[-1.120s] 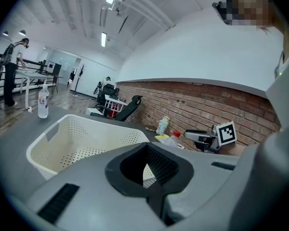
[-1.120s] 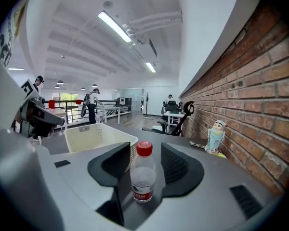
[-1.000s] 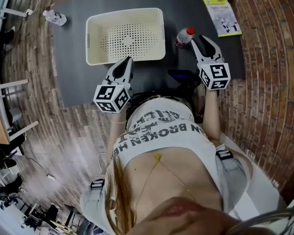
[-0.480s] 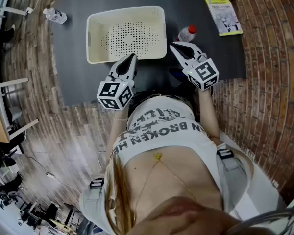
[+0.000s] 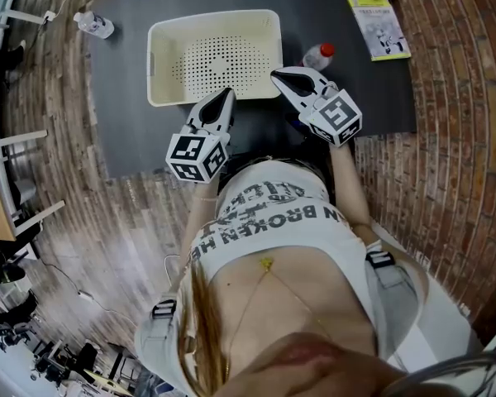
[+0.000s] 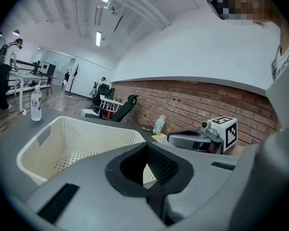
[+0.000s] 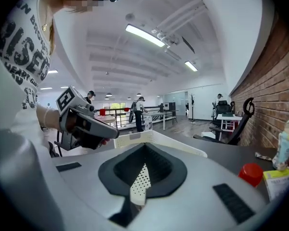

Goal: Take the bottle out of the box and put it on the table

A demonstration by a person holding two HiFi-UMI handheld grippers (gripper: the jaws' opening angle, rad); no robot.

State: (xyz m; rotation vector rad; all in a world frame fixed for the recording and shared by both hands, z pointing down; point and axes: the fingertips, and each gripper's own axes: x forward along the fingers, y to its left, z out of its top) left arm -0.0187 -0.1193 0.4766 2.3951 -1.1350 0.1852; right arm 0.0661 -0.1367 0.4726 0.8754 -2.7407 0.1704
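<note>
Looking down from the head view, we see the bottle (image 5: 317, 56) on the table (image 5: 124, 98) just beside the empty box (image 5: 159, 60). The left gripper (image 5: 226, 96), in its own view, has its jaws together and holds nothing. The right gripper (image 5: 278, 74) likewise. We judge the task done, with only a withdrawal remaining.

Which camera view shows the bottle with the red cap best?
The head view: the red-capped bottle shows with cap and body on the dark table, right of the white basket. The right gripper view shows only its red cap. The left gripper view does not show it.
</note>
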